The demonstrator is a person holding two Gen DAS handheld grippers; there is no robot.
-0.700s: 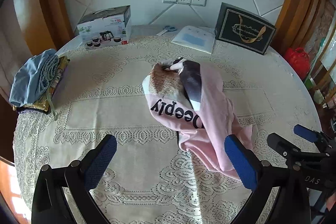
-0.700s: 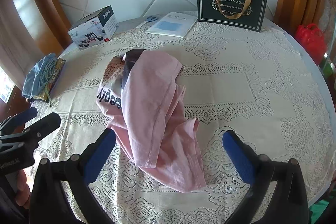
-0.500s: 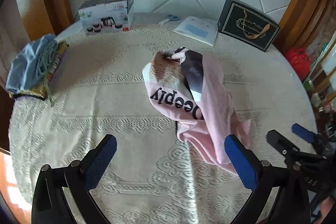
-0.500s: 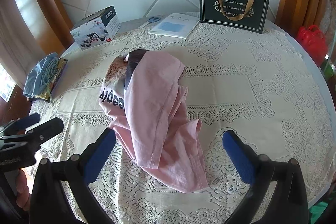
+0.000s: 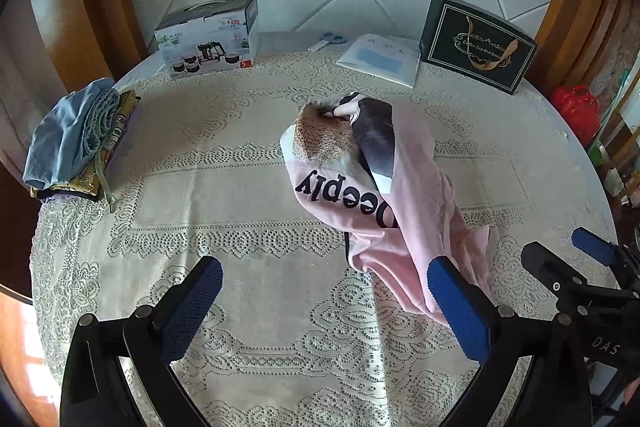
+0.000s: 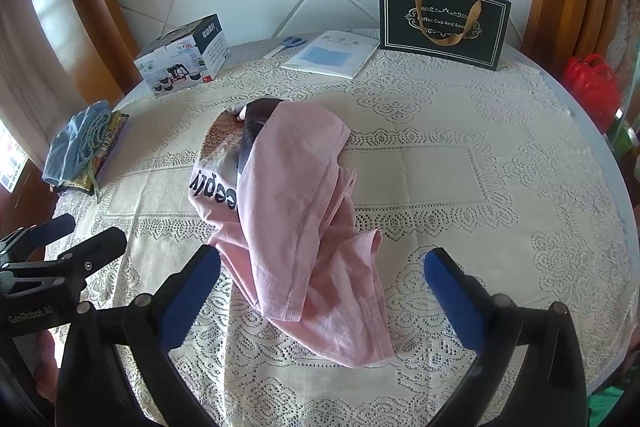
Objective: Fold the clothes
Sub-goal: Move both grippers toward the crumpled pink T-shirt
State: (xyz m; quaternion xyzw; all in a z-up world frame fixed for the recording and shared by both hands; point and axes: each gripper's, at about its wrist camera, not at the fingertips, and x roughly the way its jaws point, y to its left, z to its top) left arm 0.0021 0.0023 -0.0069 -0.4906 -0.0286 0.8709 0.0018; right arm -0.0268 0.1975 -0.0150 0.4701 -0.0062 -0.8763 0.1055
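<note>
A crumpled pink shirt [image 5: 404, 211] [image 6: 296, 211] with black lettering and a printed picture lies in a heap on the lace-covered round table [image 5: 240, 187] [image 6: 460, 187]. My left gripper [image 5: 324, 291] hangs open over the cloth in front of the shirt, its right finger [image 5: 460, 311] in front of the shirt's lower hem. The right gripper [image 6: 322, 287] stands open above the shirt's near end, blue pads wide apart, nothing held. Each gripper shows at the other view's edge: the right gripper [image 5: 592, 279], the left gripper [image 6: 60, 251].
A stack of folded clothes, blue on top [image 5: 72, 139] [image 6: 80, 143], sits at the table's left edge. At the back stand a tea-set box [image 5: 208, 35] [image 6: 184, 55], a booklet [image 5: 380, 59] [image 6: 332, 57], scissors [image 5: 328, 41] and a black gift bag [image 5: 476, 43] [image 6: 444, 23]. A red bag [image 6: 592, 83] is beyond the right rim.
Both grippers have drawn back and up a little from the table, so the shirt and table look slightly smaller and farther. The shirt has not moved. Both stay open.
</note>
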